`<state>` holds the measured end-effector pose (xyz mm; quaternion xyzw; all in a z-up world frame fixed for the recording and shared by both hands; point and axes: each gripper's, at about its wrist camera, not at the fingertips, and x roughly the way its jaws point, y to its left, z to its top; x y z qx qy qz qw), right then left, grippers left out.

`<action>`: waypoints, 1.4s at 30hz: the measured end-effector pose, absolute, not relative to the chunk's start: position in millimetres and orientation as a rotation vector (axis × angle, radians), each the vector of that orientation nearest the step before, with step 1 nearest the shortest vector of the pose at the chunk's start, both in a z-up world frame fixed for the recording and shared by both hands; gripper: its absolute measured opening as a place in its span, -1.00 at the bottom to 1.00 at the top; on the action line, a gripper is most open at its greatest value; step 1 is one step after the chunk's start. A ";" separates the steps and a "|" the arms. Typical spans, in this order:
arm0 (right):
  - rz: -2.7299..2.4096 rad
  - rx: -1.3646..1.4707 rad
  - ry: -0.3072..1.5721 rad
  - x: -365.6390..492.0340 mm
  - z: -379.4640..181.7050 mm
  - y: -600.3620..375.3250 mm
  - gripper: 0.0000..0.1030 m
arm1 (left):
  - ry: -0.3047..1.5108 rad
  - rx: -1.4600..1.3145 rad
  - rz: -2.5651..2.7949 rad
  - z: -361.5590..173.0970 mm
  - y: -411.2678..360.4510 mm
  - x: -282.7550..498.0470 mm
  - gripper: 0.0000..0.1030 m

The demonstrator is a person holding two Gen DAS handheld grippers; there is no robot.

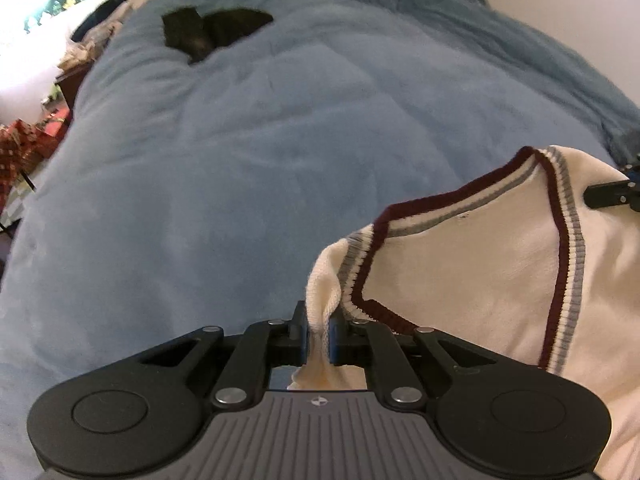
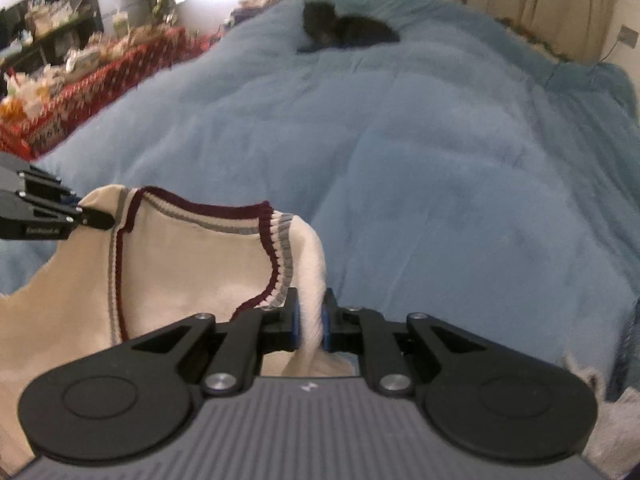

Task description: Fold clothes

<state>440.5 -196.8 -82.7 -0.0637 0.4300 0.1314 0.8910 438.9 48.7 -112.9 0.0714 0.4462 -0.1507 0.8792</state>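
Left gripper (image 1: 318, 336), right gripper (image 2: 310, 326) clamp sweater (image 1: 472, 268)

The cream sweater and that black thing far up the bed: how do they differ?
The sweater is cream with maroon and grey trim; the black thing is uniformly dark. The sweater is held up off the blue blanket, with the left gripper and the right gripper each shut on a shoulder; the black thing lies untouched on the blanket. The sweater is near the cameras, the black thing at the far end. Both look soft.

Cream vest (image 1: 472, 264) lower part cut off by frame edges; dark item (image 2: 344, 30) on blanket blurred, unidentifiable.
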 end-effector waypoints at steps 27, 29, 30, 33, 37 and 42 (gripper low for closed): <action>0.134 -0.054 0.793 632.9 -19.6 -246.6 -0.80 | 0.822 0.132 -0.252 -32.0 19.9 616.3 -0.83; 0.121 -0.045 0.813 649.9 -40.6 -249.5 -0.80 | 0.844 0.119 -0.244 -48.2 18.2 630.2 -0.83; 0.115 -0.045 0.828 656.1 -53.0 -250.0 -0.80 | 0.857 0.112 -0.240 -57.9 16.7 636.3 -0.83; 0.099 -0.041 0.877 672.3 -88.2 -252.7 -0.80 | 0.899 0.095 -0.242 -86.9 13.0 649.3 -0.83; 0.083 -0.025 0.931 688.2 -128.7 -259.3 -0.79 | 0.940 0.080 -0.247 -119.7 11.0 658.9 -0.83; 0.077 -0.033 0.956 689.4 -156.8 -260.3 -0.75 | 0.981 0.060 -0.244 -150.8 9.3 667.0 -0.72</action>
